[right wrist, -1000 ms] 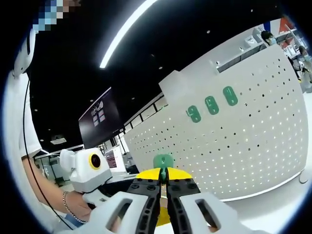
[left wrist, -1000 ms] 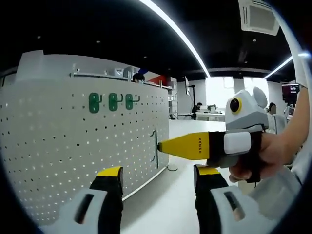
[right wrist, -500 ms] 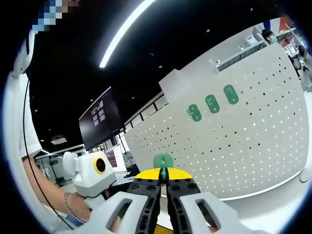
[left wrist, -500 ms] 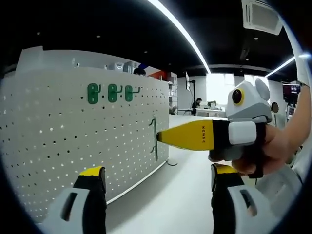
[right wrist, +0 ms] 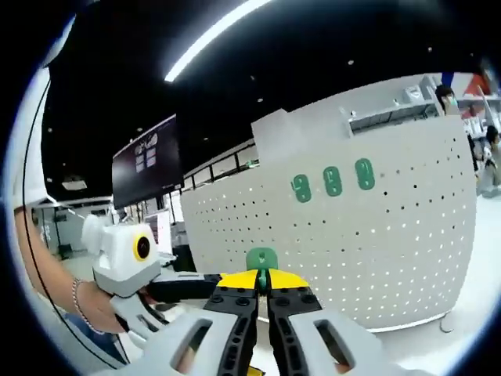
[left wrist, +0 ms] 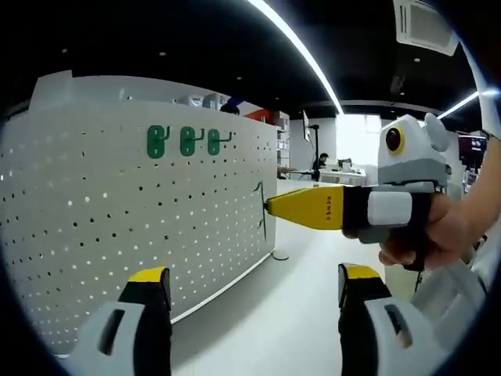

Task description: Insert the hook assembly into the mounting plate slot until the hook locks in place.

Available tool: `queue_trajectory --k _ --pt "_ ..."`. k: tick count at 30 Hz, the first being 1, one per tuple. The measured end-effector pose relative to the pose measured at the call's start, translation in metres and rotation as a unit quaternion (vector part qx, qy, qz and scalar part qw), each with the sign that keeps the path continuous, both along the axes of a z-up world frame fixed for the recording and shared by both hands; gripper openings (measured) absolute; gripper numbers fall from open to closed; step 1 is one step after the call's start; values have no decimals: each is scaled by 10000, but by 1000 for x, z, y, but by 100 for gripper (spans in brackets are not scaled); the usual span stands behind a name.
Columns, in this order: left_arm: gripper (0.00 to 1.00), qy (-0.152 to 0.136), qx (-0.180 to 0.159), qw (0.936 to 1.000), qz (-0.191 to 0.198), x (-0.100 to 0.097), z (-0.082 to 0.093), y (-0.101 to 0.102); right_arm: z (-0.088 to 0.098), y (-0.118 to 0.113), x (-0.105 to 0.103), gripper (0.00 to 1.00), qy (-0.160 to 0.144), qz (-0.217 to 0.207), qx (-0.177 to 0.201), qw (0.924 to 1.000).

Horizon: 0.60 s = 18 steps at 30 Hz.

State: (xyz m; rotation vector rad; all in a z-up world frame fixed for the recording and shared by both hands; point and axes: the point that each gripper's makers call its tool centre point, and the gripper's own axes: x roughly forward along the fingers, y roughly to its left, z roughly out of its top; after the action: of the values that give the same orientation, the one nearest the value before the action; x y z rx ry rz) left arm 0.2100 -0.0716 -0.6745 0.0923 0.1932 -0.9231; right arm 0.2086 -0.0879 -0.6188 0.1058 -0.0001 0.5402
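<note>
Your right gripper (right wrist: 262, 291) pinches the green hook (right wrist: 261, 259) — left gripper (left wrist: 254, 286) gapes empty (three hooks (left wrist: 185, 142) hang on the pegboard (left wrist: 117, 227)).

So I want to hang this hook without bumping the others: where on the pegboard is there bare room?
The pegboard is bare below and to either side of the three green hooks; only its top row around them is crowded. The right gripper, shut on the green hook, faces the free holes underneath.

Green hook (right wrist: 261, 259) between closed fingers (right wrist: 235, 301), pegboard (right wrist: 376, 251) beyond
</note>
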Motion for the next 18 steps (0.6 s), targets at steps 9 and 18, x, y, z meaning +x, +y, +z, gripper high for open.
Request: queue_trajectory --k 9,18 --pt "90 23 -12 10000 6 0 0 0 -3 -6 4 0 12 -267 -325 9991" --pt "89 84 -59 9999 14 -1 -1 2 1 -17 12 0 70 -396 -189 9990"
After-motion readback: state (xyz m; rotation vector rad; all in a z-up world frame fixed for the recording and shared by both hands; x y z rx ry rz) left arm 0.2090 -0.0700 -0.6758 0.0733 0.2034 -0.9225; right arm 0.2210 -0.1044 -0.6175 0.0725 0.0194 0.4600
